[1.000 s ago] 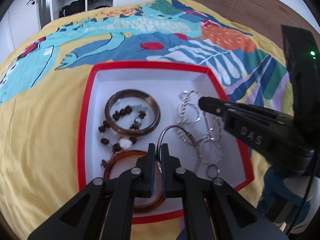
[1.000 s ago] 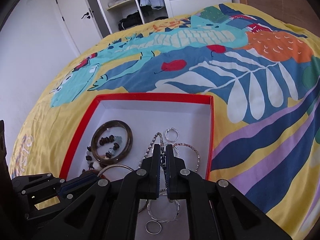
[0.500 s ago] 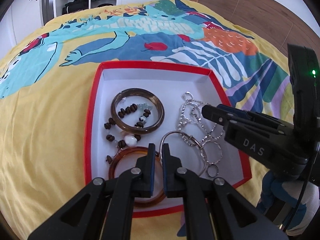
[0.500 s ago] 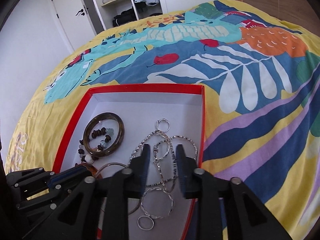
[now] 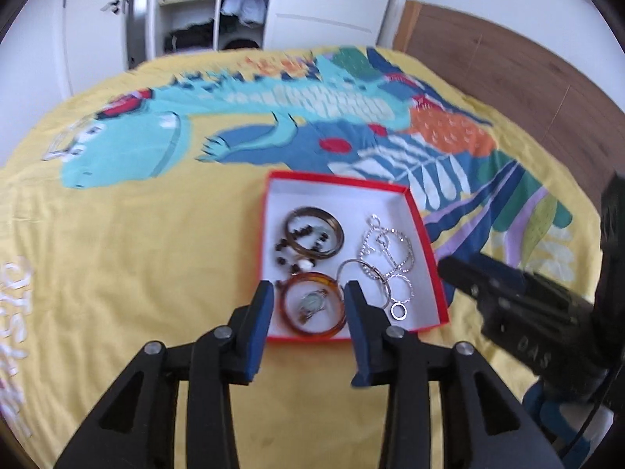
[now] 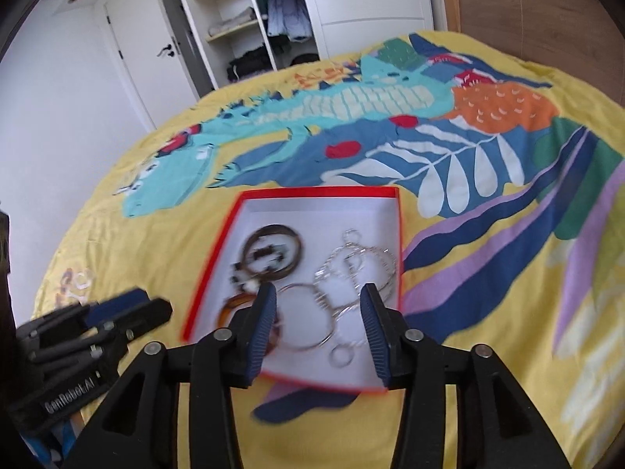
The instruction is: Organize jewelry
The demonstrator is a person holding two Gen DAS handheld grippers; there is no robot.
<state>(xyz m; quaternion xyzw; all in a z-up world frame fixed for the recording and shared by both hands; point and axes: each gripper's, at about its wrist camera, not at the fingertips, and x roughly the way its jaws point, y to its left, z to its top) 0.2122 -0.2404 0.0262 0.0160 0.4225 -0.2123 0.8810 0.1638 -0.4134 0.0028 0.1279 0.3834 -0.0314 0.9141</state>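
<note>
A red box with a white inside [image 5: 336, 177] [image 6: 320, 192] lies on the bed. It holds a dark brown bangle [image 5: 314, 211] [image 6: 273, 230], an amber bangle [image 5: 308, 275], a dark bead bracelet [image 5: 289, 252], tangled silver chains [image 5: 386, 246] [image 6: 351, 262], a thin silver hoop [image 5: 351, 264] [image 6: 330, 328] and a small silver ring [image 5: 392, 310]. My left gripper [image 5: 310, 289] [image 6: 154, 305] hovers above the box's near edge with its jaws opening and nothing between them. My right gripper [image 6: 319, 291] [image 5: 457, 271] hangs over the near right part of the box, its jaws also opening and empty.
The box rests on a yellow bedspread [image 5: 136, 273] printed with a turquoise dinosaur and blue leaves. Behind the bed stand white wardrobes with open shelves [image 6: 242, 27]. A wooden panel [image 5: 508, 70] runs along the right. Bare bedspread surrounds the box.
Both grippers have gone from shut to wide apart and have drawn up and back from the box. The jewellery they were pinching over now lies loose inside.
</note>
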